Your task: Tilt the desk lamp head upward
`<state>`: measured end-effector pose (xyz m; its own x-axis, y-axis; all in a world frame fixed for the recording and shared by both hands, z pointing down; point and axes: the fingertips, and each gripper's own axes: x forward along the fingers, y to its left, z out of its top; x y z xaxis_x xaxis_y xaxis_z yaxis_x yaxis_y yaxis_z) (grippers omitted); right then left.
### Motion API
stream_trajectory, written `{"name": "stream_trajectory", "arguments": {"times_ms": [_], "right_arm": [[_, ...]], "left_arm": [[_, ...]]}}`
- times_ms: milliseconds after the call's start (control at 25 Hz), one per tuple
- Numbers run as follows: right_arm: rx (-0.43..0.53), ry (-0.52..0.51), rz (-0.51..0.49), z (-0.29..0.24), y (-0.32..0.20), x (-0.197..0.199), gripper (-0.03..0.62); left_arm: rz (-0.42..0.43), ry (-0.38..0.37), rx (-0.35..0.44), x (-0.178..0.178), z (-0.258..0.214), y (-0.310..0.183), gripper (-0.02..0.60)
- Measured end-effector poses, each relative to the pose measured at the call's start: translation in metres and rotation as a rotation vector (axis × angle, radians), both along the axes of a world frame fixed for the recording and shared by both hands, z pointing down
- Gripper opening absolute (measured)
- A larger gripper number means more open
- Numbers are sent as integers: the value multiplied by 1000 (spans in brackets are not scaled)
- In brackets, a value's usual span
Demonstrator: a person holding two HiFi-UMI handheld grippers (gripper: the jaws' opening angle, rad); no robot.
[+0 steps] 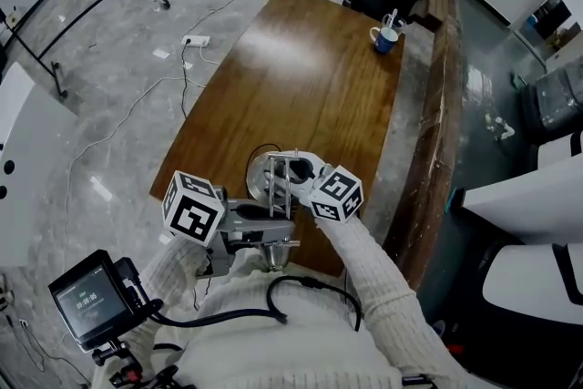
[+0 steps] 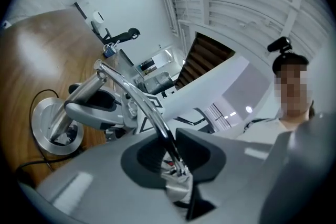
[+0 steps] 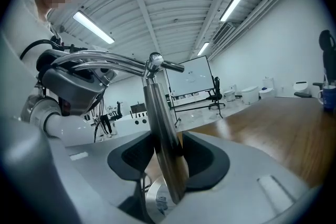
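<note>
Left hand-held gripper (image 2: 170, 157): ajar, lamp-arm (image 2: 134, 94) (thin) | right hand-held gripper (image 3: 168, 162): clamps lamp-post (image 3: 157, 118)

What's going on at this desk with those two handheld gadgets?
A person is working on a silver metal desk lamp that stands on the brown wooden desk. The right tool is clamped on the lamp's thick upright post, apparently to steady it. The left tool has the lamp's thin chrome arm between its jaws, though I can't tell whether it is actually gripping it.
</note>
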<state>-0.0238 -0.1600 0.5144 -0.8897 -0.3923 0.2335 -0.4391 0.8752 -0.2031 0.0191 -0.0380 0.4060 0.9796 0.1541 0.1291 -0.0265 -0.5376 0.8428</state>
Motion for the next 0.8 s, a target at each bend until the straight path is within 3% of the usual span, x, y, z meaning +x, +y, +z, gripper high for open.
{"name": "stream_trajectory", "arguments": {"times_ms": [160, 400, 800], "right_arm": [[0, -4, 5, 0, 1, 1, 164], [2, -7, 12, -1, 2, 1, 164], [19, -13, 18, -2, 6, 2, 161]], "left_arm": [[16, -5, -73, 0, -7, -2, 51], [0, 57, -347, 3, -28, -7, 48], [40, 127, -512, 6, -48, -14, 49]]}}
